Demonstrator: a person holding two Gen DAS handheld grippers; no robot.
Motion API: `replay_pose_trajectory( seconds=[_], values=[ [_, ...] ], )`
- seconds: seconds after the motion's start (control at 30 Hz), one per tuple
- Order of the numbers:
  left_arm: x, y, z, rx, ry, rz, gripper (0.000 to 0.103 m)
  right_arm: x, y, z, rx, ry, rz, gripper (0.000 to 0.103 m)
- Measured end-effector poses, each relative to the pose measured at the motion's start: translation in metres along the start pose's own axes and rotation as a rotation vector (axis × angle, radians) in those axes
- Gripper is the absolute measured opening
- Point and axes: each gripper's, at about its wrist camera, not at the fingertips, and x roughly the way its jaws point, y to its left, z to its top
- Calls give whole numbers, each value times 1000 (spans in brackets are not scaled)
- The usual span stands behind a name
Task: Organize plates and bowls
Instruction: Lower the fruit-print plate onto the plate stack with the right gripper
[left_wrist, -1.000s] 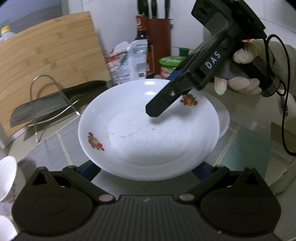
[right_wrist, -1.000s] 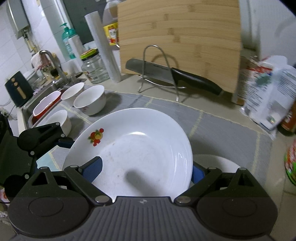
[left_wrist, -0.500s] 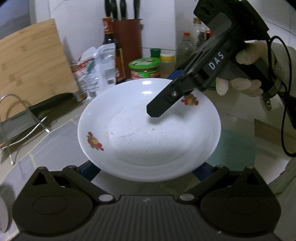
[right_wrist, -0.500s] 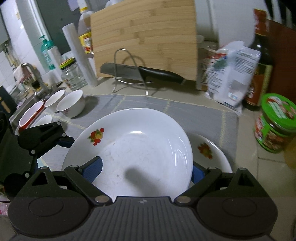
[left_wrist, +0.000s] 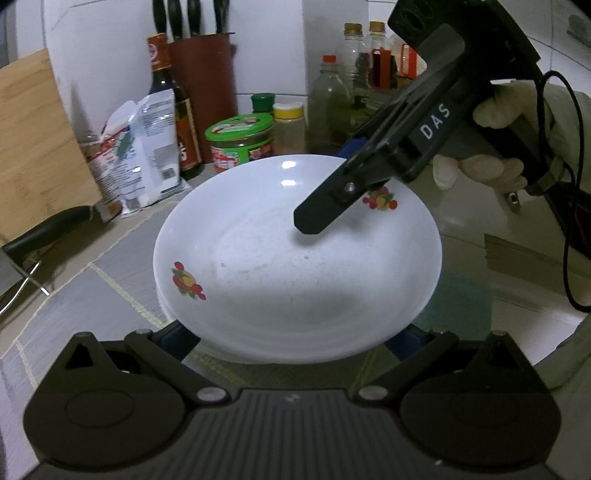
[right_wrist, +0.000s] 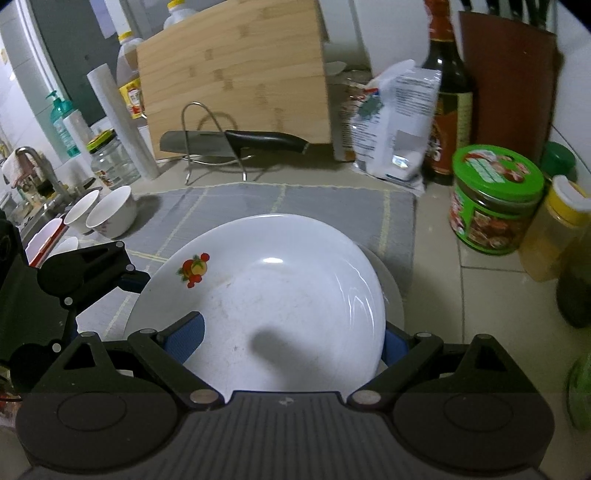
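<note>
White plate (right_wrist: 280, 302), fruit motif: carried between both grippers above a second plate (right_wrist: 392, 295) at the grey mat's (right_wrist: 258, 203) near right corner. Left gripper (left_wrist: 295, 332) and right gripper (right_wrist: 291, 339): jaws spread wide, each clamping the plate's rim. Bowls (right_wrist: 110, 216): far left.

Plate (right_wrist: 280, 295) over mat (right_wrist: 229, 206), jar (right_wrist: 495, 199) right

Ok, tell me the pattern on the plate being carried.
White plate with small red-and-yellow fruit motifs on the rim; clearest in the right wrist view.
</note>
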Motion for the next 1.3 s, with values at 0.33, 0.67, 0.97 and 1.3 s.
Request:
replay_pose_trajectory(
  seconds=[0.33,0.67,0.97,1.3],
  values=[
    [9,-1,4,4,24,-20,102,-1,-7,-5,17,15,-14,98],
    [15,2,4,-1,45,-35,102,5,-10,-6,38,37,-22,98],
    [20,7,6,-19,63,-49,102,8,-11,-5,51,51,-34,98],
    [28,12,9,-34,99,-55,102,10,-13,-4,71,59,-38,98]
  ],
)
